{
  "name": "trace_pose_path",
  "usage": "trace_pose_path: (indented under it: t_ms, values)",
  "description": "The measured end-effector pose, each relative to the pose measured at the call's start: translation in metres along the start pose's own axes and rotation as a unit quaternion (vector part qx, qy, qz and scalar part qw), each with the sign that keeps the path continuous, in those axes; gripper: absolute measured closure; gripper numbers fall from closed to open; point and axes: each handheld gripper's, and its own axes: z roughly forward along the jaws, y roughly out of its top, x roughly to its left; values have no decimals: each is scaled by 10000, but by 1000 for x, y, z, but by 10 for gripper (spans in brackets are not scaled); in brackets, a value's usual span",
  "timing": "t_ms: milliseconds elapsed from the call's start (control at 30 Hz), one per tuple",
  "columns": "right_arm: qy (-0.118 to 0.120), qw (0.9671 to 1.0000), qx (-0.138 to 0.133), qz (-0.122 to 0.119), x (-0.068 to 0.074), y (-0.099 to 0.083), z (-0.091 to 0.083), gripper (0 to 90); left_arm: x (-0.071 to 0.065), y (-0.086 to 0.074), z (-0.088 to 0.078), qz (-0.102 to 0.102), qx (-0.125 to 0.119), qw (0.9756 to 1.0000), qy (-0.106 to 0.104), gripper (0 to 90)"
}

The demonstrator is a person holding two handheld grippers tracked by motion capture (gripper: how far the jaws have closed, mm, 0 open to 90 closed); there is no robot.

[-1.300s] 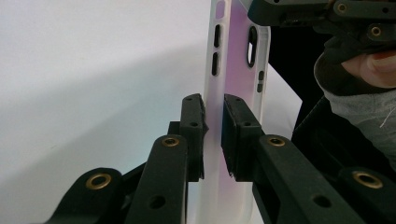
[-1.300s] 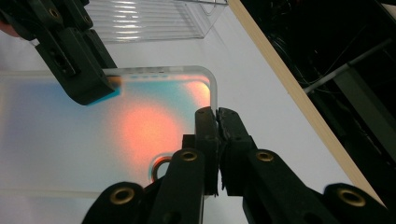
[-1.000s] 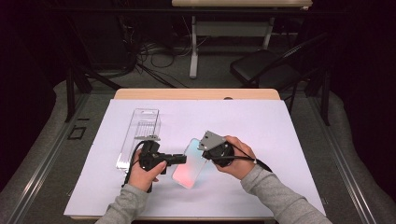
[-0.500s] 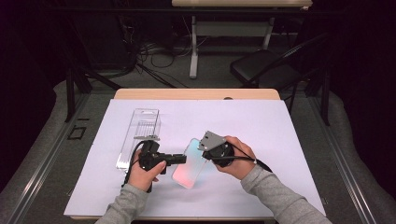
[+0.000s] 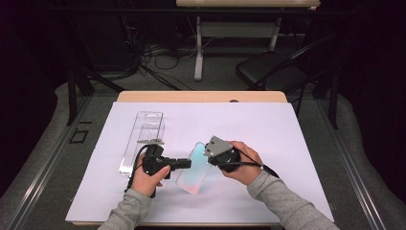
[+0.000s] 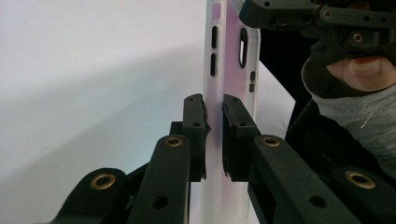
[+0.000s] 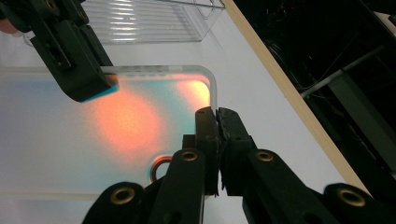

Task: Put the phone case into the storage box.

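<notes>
A clear plastic box (image 5: 143, 139) lies on the white table cover (image 5: 297, 143) just beyond the left tongs (image 5: 184, 164), open side up and apart from them; nothing in it can be made out. The left tongs, held in the person's left hand (image 5: 148, 177), are clenched on one long edge of the phone case (image 5: 194, 167); in the left gripper view the two jaws sit either side of the thin wall of the case (image 6: 224, 70), below the button slots, with the case standing edge-on between them. The case is held off the table between the two tools, a translucent shell with a pink-to-teal tint. To its right, the right tongs (image 5: 207, 155), in the right hand (image 5: 242, 163), are clamped on the case's rim; in the right gripper view the jaws are closed tight on the short end near a rounded corner of the case (image 7: 140, 121), beside the camera cut-out. Assessment: both grips bear on a narrow, flexible wall only. If either hand twists or pulls away from the other, the soft rim is likely to bend and slide out of one pair of jaws, leaving the case swinging from the other or dropping to the table. Squeezing harder could crease the wall.
</notes>
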Motion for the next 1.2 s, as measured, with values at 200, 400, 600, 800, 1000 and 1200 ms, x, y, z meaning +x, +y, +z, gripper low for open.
trace_pose_path:
  t_ms: [200, 400, 600, 800, 1000, 1200]
  values:
    - [49, 10000, -46, 50, -1, -3, 2, 879, 0, 0, 1, -25, 28, 10000, 16, 821]
    - [66, 9999, -73, 76, 0, -5, 3, 879, 0, 0, 0, -24, 43, 10000, 37, 822]
    - [74, 9999, -77, 116, 0, -5, 2, 879, 0, 0, 0, 1, 45, 10000, 37, 823]
    - [91, 9999, -89, 118, -1, -5, 3, 879, 0, 0, -1, -17, 51, 10000, 13, 823]
    - [126, 9997, -97, 162, -2, -5, 3, 878, 0, 0, -1, -13, 37, 10000, 11, 824]
    - [141, 9996, -97, 202, -2, -5, 3, 878, 1, 0, -1, -18, 45, 10000, -10, 825]
